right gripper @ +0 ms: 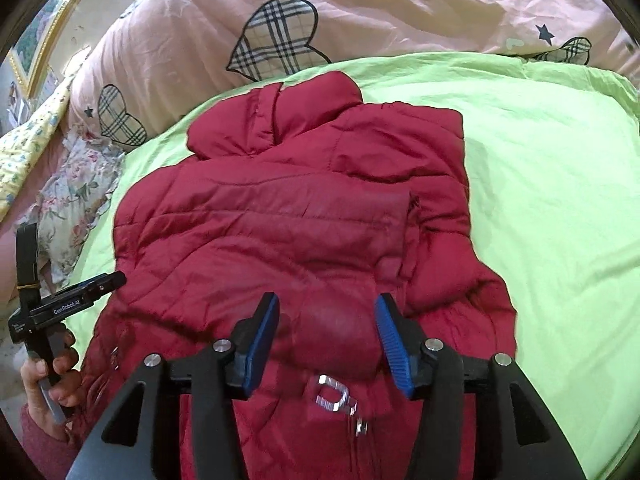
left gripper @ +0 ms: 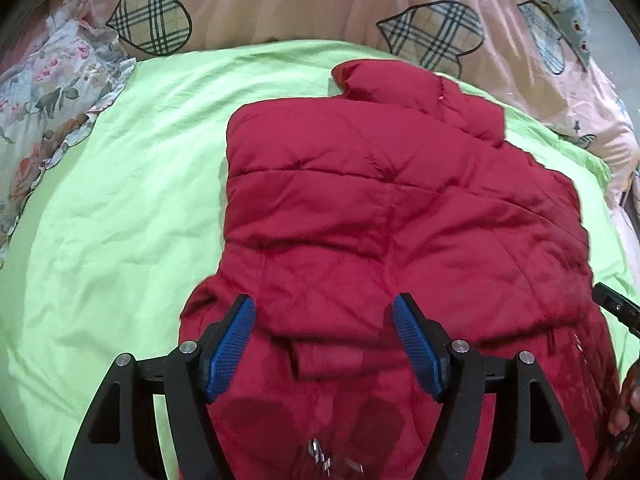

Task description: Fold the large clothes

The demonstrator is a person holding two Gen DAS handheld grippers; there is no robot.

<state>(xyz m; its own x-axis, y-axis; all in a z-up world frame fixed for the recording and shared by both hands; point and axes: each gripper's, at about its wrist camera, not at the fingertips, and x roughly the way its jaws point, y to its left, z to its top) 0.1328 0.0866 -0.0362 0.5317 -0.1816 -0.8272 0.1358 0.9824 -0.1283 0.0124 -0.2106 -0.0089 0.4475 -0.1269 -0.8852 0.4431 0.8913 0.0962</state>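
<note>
Left gripper (left gripper: 323, 312): jaws stand wide apart, blue pads clear of the cloth, nothing held betw. them. It hangs over the near end of the red quilted jacket (left gripper: 360, 208), pointing steeply down. Under the jaws a folded-over flap of red fabric lies across the jacket, w/ a bit of silver metal hardware (left gripper: 320, 456) at the bottom edge of the left wrist view, blurred.

Right gripper (right gripper: 326, 312): jaws part open, narrower than the left's, pads not pressing anything. A rounded puffy bulge of the jacket (right gripper: 304, 208) lies below the gap, not gripped. A silver buckle (right gripper: 332, 394) rests on the red fabric just below the jaws.

Jacket lies on the bed's lime-green sheet (left gripper: 120, 208), roughly centred, sleeves folded in over the body; collar end points away from the cams toward a pink duvet (left gripper: 320, 4) w/ plaid heart prints that bunches along the far side of the sheet. Floral ruffled fabric (left gripper: 48, 92) sits at the left edge of the sheet.

In the right wrist view the left gripper's body shows at far left, held by a hand (right gripper: 52, 372) w/ a reddish sleeve, beside the jacket's edge. A gold picture frame (right gripper: 48, 28) shows in the upper-left corner.
</note>
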